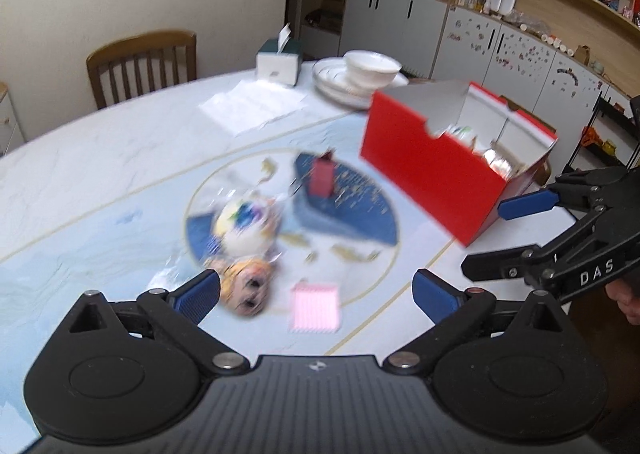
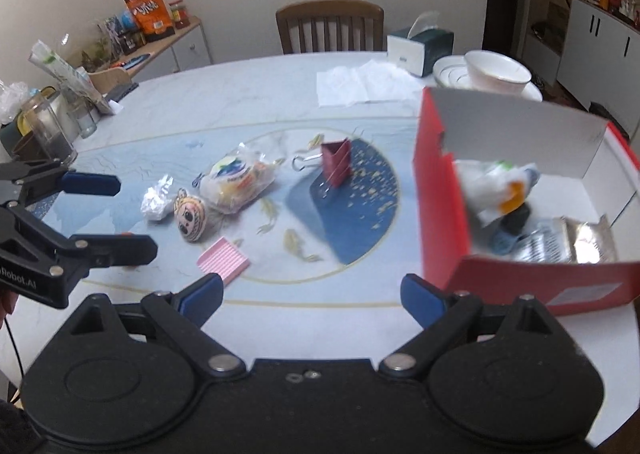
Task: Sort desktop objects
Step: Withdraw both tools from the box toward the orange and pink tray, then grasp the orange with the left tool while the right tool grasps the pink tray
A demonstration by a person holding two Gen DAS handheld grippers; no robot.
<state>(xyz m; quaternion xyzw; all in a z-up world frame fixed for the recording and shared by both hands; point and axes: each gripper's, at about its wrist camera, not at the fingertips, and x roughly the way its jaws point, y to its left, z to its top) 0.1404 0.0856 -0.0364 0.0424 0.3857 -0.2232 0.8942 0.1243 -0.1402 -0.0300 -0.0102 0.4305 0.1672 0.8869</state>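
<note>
Both tools are spread wide and carrying nothing: the left tool (image 1: 316, 296) hangs over the middle of the surface (image 2: 260, 93), the right tool (image 2: 312, 294) beside the red box (image 2: 440, 213), which already has wrappers and a foil packet in it. Still loose on the round blue inlay: a clear bag of snacks (image 2: 236, 183), soft and crinkly, light by the look of it, best pinched at the gathered plastic end, not across the bulging middle. Touching it, the little cartoon-face toy (image 2: 189, 219), rounded and probably squashy, likely to roll unless it's taken across its width. Just beside that, a crumpled foil scrap (image 2: 156, 199), near weightless, grab it anywhere. The pink ridged card (image 2: 223, 262) lies flat, and that's the awkward one: thin, stiff, nothing to get under, so an edge-on pinch or a slide toward the rim seems wise. The dark red binder clip (image 2: 336, 167) stands up, hard and light, easy across its folded body. The left view is badly smeared, so the toy's face and the bag's contents hardly read there; the box's far corner is cut off, and what sits beneath its white wrapper can't be made out.
</note>
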